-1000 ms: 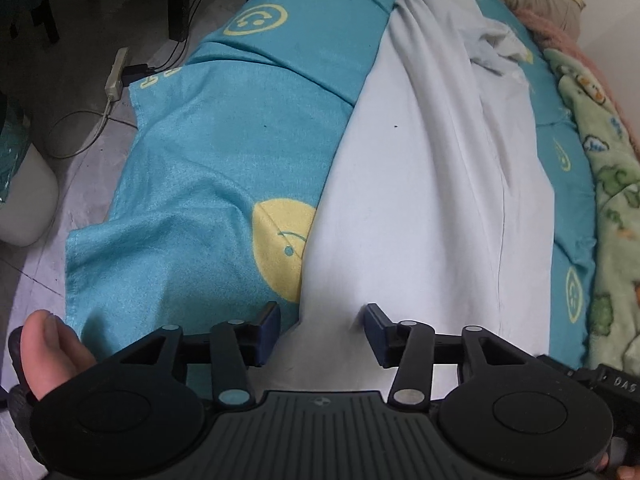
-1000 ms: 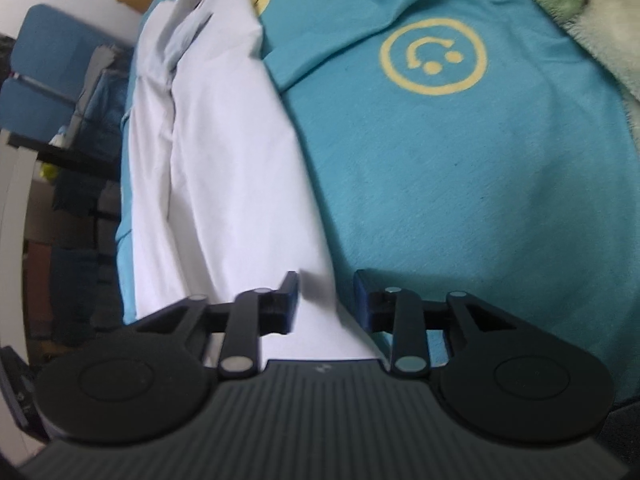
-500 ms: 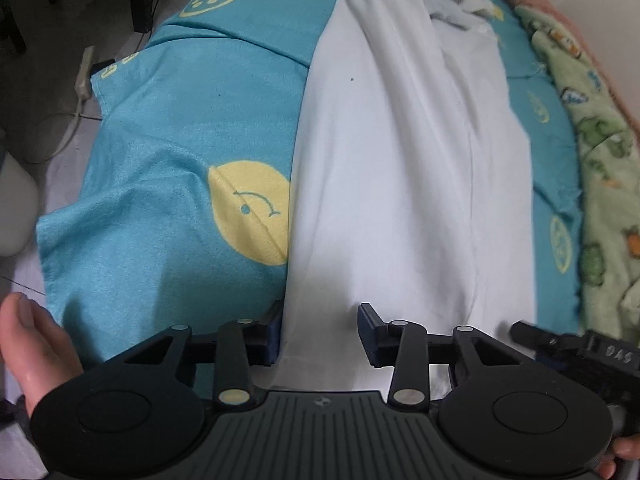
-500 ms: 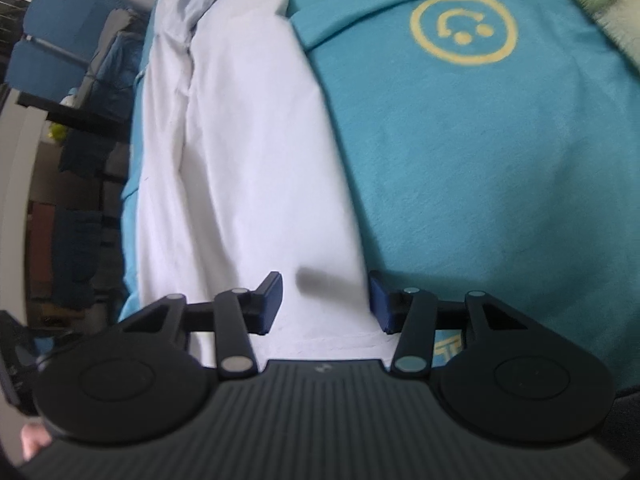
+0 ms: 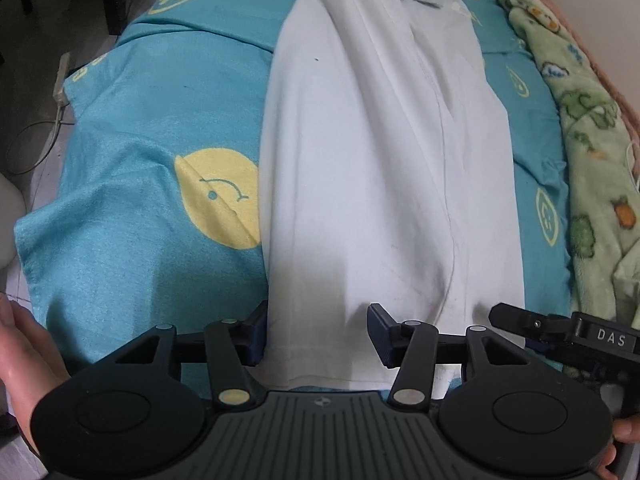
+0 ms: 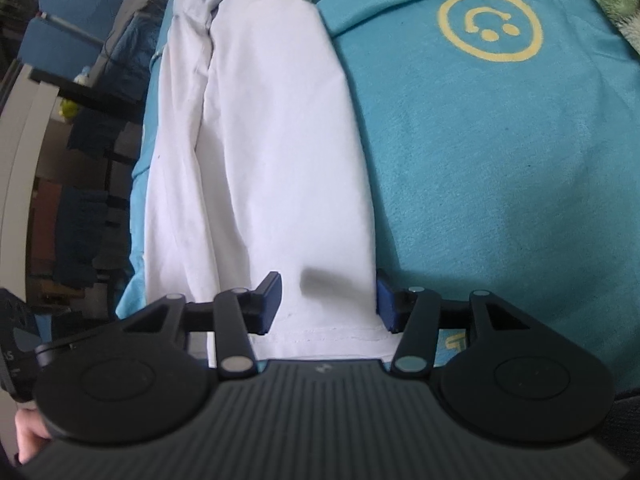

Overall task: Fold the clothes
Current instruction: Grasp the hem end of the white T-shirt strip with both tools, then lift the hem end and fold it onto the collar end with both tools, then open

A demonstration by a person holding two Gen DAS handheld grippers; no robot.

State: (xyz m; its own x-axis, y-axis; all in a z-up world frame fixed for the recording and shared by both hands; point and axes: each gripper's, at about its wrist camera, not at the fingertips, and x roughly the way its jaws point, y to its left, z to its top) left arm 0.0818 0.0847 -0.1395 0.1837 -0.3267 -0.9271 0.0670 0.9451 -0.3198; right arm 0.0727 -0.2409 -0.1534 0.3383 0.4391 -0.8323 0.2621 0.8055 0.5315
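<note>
A white garment (image 5: pixel 372 168) lies lengthwise on a teal bedsheet (image 5: pixel 160 140) printed with yellow smiley faces, folded into a long strip with its hem nearest me. My left gripper (image 5: pixel 316 334) hangs over the hem's left corner, jaws opening, the cloth's left edge against the left pad and nothing pinched. In the right wrist view the same garment (image 6: pixel 276 152) runs away from my right gripper (image 6: pixel 328 304), whose jaws are also opening over the hem's right corner, straddling the cloth without pressing it. The right gripper's body (image 5: pixel 560 332) shows at the left view's right edge.
A green patterned blanket (image 5: pixel 592 128) lies along the bed's far side. The floor to the left holds a power strip (image 5: pixel 62 80) with a cable. Blue chairs (image 6: pixel 68 20) and dark furniture stand beyond the bed. A hand (image 5: pixel 24 352) grips the left tool.
Both grippers' jaws have spread wider. The left gripper has shifted along the hem so the garment's left edge now sits inside its jaws. The right gripper stayed over the hem's right corner.
</note>
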